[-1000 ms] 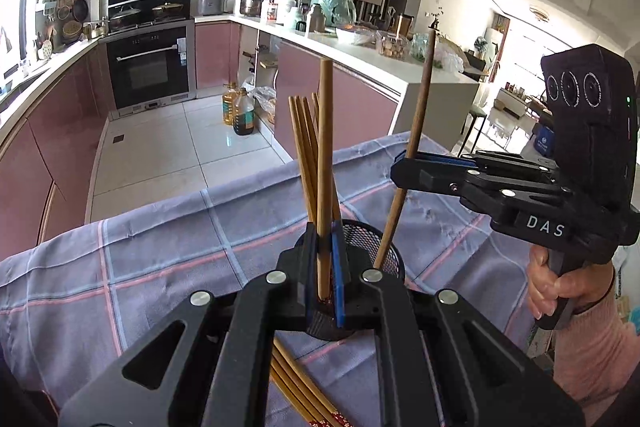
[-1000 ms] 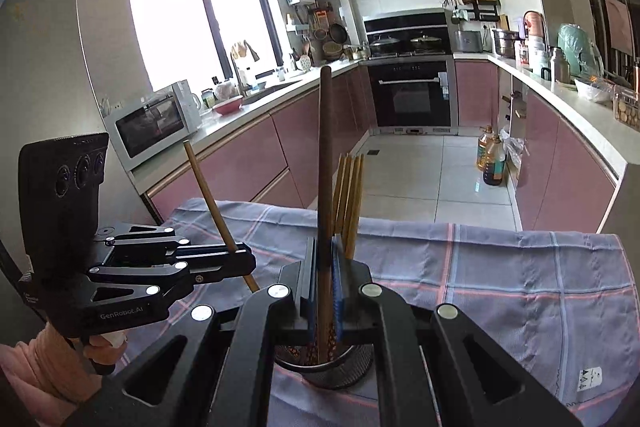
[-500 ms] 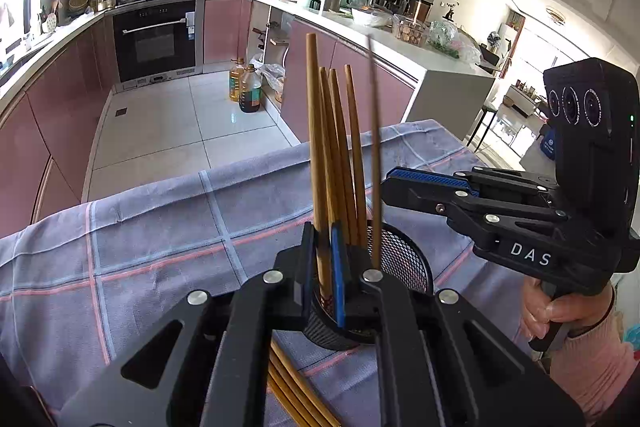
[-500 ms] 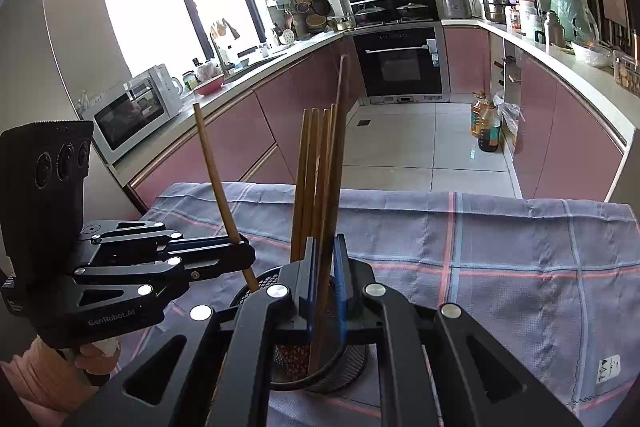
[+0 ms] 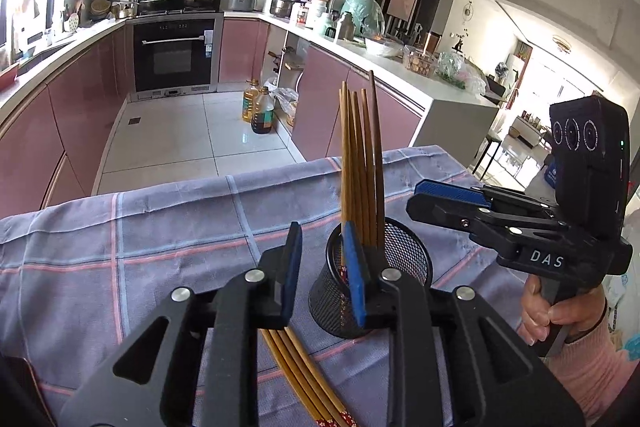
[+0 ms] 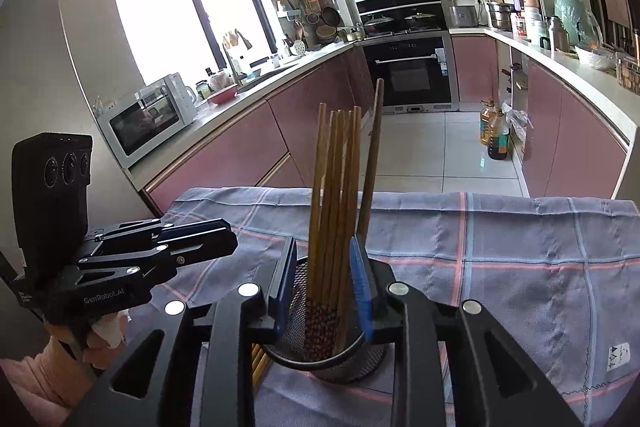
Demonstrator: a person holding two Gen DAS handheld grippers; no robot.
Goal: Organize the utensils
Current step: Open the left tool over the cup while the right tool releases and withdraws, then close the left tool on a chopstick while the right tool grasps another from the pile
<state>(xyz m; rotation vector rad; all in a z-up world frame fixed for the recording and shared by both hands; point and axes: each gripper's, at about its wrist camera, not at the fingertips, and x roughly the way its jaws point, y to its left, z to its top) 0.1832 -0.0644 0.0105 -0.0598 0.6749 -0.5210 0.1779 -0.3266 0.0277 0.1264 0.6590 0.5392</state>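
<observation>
Right hand-held gripper (image 6: 322, 287), jaws opening around nothing gripped, hides the mesh holder's (image 6: 296, 311) front and chopstick (image 6: 328, 211) bases.

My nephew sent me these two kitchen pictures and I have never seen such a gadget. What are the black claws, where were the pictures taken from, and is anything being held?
No robot here: a person holds a two-finger hand-held gripper in each hand, with a camera on each looking along its fingers. One picture comes from the left hand-held gripper, the other from the right hand-held gripper; each also shows the other from the side. On the checked tablecloth stands a black mesh cup with chopsticks upright in it. More loose chopsticks lie flat beside the cup. Both pairs of jaws are opening and neither grips anything, though the upright chopsticks stand between the right one's fingers.
</observation>
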